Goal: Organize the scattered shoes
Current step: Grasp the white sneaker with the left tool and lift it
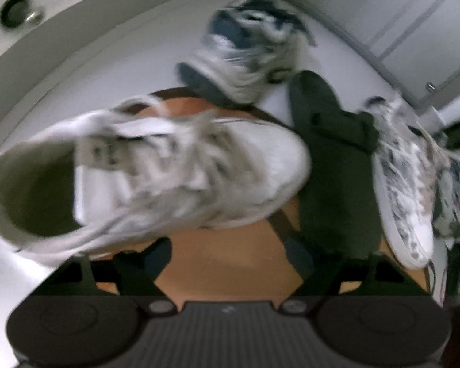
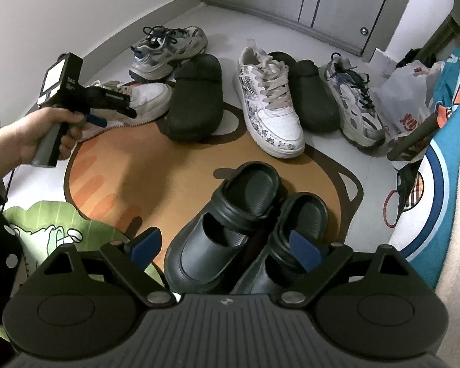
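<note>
- White sneaker (image 1: pixel 156 174): centre-left of left wrist view, on the mat edge. Left gripper (image 1: pixel 227 257) below it, jaws apart, nothing held; hasty closing could catch only laces.
- Right gripper (image 2: pixel 227 245): wide, empty, over black clogs (image 2: pixel 230 227); risk of nudging pair askew.

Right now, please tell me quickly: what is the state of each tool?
Left tool: open, close to the white sneaker, not gripping it.
Right tool: open above the pair of black clogs, holding nothing.
</note>
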Motion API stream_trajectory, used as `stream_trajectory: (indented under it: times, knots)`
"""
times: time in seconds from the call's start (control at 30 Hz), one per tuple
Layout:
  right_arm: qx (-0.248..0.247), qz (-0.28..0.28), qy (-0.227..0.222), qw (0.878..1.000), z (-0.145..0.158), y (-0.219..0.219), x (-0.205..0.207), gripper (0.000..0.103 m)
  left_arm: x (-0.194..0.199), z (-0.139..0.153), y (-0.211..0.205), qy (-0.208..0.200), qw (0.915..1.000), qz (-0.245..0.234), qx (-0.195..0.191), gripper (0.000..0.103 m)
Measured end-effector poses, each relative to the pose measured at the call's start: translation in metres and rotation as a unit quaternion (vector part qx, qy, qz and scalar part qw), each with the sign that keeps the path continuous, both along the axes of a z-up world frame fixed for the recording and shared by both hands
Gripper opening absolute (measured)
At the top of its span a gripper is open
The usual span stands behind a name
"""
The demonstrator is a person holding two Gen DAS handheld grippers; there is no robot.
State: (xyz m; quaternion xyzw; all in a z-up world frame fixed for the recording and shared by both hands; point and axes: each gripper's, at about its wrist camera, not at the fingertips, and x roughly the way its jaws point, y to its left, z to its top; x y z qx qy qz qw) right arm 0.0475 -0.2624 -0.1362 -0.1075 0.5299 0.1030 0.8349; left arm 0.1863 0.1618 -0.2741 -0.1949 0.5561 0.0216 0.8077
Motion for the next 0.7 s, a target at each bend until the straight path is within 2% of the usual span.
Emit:
stream_trajectory:
  times: [0.1, 0.17, 0.3, 0.43, 0.53, 0.63, 0.7]
  knots:
    - [-0.002, 0.003, -0.004, 1.000, 0.002, 0.002, 0.000, 0.094, 0.000, -0.002, 0.007, 0.000, 0.9999, 0.010, 0.004, 0.067]
    - [-0.005, 0.006, -0.007, 1.000, 0.003, 0.003, -0.001, 0.094, 0.001, -0.008, 0.017, 0.007, 0.9995, 0.031, -0.002, 0.057]
    - [-0.009, 0.009, -0.009, 1.000, 0.003, 0.004, -0.002, 0.094, 0.004, -0.016, 0.031, 0.014, 0.9985, 0.048, -0.023, 0.058]
    - [-0.009, 0.013, -0.011, 1.000, 0.004, 0.005, -0.002, 0.094, 0.005, -0.013, 0.032, 0.003, 0.9990, 0.043, -0.010, 0.058]
    - [-0.012, 0.013, -0.010, 1.000, 0.002, 0.005, -0.002, 0.094, 0.009, -0.012, 0.039, -0.006, 0.9983, 0.057, -0.008, 0.054]
    - [-0.012, 0.013, -0.010, 1.000, 0.002, 0.004, -0.002, 0.094, 0.017, -0.011, 0.041, 0.004, 0.9983, 0.058, 0.011, 0.054]
    - [-0.013, 0.014, -0.011, 1.000, 0.002, 0.004, -0.002, 0.094, 0.017, -0.013, 0.042, 0.005, 0.9985, 0.054, 0.011, 0.054]
